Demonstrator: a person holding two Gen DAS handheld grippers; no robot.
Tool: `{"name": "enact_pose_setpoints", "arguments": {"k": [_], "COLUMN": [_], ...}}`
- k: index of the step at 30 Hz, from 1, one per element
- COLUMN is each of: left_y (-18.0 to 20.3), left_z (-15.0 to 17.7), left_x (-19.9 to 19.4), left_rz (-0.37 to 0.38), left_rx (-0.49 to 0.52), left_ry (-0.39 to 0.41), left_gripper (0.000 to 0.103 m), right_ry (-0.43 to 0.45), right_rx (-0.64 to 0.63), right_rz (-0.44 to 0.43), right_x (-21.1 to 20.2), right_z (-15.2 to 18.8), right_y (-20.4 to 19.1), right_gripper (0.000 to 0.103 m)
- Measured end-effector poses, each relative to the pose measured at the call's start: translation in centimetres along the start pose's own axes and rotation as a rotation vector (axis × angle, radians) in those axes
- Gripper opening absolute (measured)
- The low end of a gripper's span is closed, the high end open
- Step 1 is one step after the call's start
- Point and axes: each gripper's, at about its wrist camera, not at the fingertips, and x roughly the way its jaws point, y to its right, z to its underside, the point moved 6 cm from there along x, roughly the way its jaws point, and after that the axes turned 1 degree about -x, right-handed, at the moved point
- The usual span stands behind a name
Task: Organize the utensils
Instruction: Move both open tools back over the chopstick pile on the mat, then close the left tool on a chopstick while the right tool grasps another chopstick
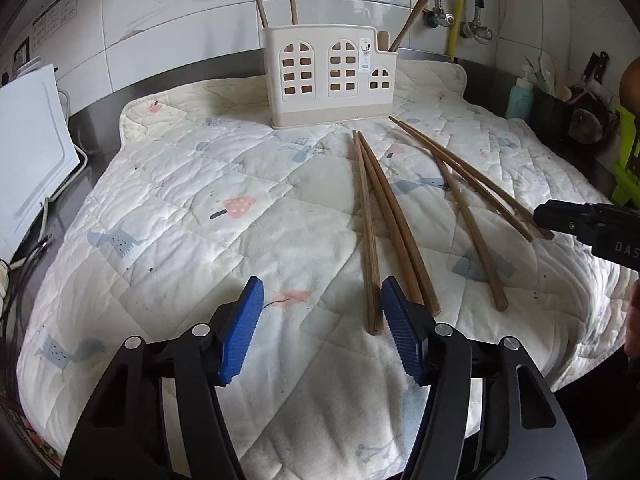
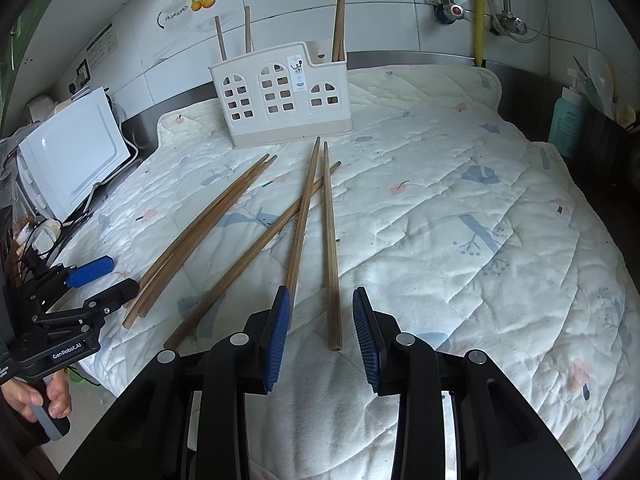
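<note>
Blue-padded left hand-held gripper (image 1: 322, 330) and right hand-held gripper (image 2: 321, 338), low in their frames, stand apart and empty. Several chopsticks (image 1: 370, 236) lie loose mid-frame on the quilted mat (image 1: 192, 200); a few already stand in the caddy (image 1: 332, 76) at upper centre.

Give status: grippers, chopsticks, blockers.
Left hand-held gripper open, empty, beside the near chopstick ends. Right hand-held gripper open, one loose chopstick between its pads, ungripped. Six lie on the quilt; holder path clear.

Spread left claw (image 1: 322, 308) beside chopsticks (image 1: 370, 232)
</note>
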Motion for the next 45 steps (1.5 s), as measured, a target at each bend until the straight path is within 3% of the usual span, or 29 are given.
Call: {"name": "enact_pose_setpoints", "arguments": {"k": [8, 17, 22, 28, 30, 32, 34, 37, 45], "left_y": [1.1, 2.0, 2.5, 2.7, 2.7, 2.6, 2.2, 1.7, 1.4], "left_z": [-0.3, -1.5, -2.0, -2.3, -2.5, -2.8, -3.0, -3.3, -3.9], "left_x": [0.9, 2.5, 2.9, 3.7, 3.8, 4.0, 4.1, 4.1, 1.8], "left_rz": [0.056, 0.106, 0.128, 0.133, 0.132, 0.136, 0.158, 0.196, 0.183], "left_rx": [-0.014, -0.001, 0.029, 0.037, 0.036, 0.021, -0.01, -0.056, -0.051], "left_ry": [0.018, 0.004, 0.006, -0.003, -0.011, -0.022, -0.037, -0.049, 0.014], "left_gripper": [0.033, 0.03, 0.02, 0.02, 0.02, 0.015, 0.006, 0.006, 0.005], "right_ry": [-0.004, -0.003, -0.01, -0.014, -0.01, -0.007, 0.008, 0.046, 0.16], "right_rx": [0.002, 0.006, 0.006, 0.004, -0.013, -0.016, -0.012, -0.03, -0.095], "right_rz": [-0.005, -0.001, -0.005, -0.001, 0.025, 0.031, 0.03, 0.034, 0.039], "right_x": [0.4, 0.9, 1.5, 2.2, 2.3, 2.2, 1.7, 0.1, -5.1], "right_z": [0.0, -0.3, -0.3, -0.4, -0.4, -0.5, -0.8, -1.7, -5.5], "right_y": [0.1, 0.4, 0.5, 0.5, 0.4, 0.4, 0.4, 0.1, -1.0], "right_gripper": [0.023, 0.022, 0.019, 0.017, 0.009, 0.007, 0.007, 0.007, 0.007]}}
